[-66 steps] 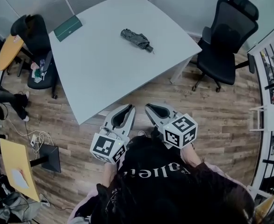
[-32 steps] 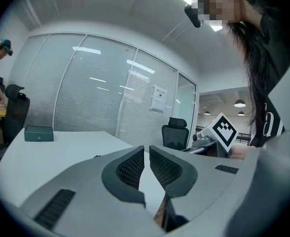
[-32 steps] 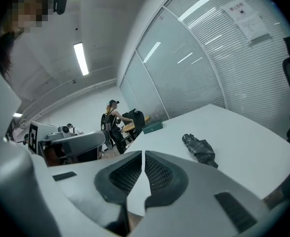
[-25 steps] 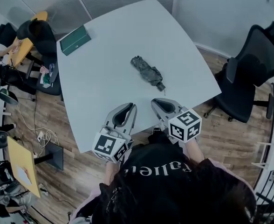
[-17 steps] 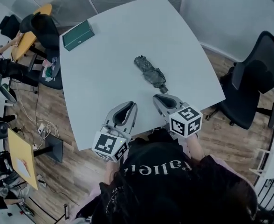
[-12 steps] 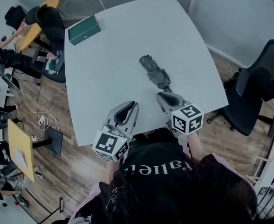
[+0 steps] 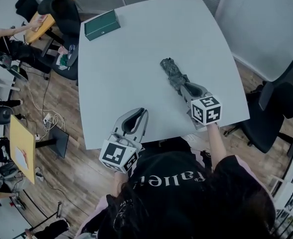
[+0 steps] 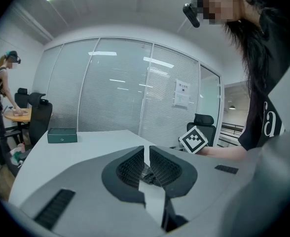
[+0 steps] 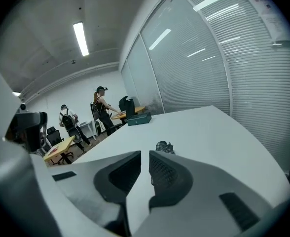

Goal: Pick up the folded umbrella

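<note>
Folded umbrella (image 7: 172, 73): dark crumpled fabric, stubby roll, lying flat on the smooth pale grey desk (image 7: 136, 68), right of centre. Right gripper (image 7: 185, 86) is at its near end; touching or just above, cannot tell. Its jaws, with ribbed dark pads, stand nearly together with nothing between. Left gripper (image 7: 138, 114) is over the near desk edge, jaws likewise a thin slit, empty. Green box (image 7: 102, 25), closed, sits at the far corner; label unreadable.

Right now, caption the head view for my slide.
Right tool at the near end of the folded umbrella on the grey table; left tool hovers over the table's near edge.
</note>
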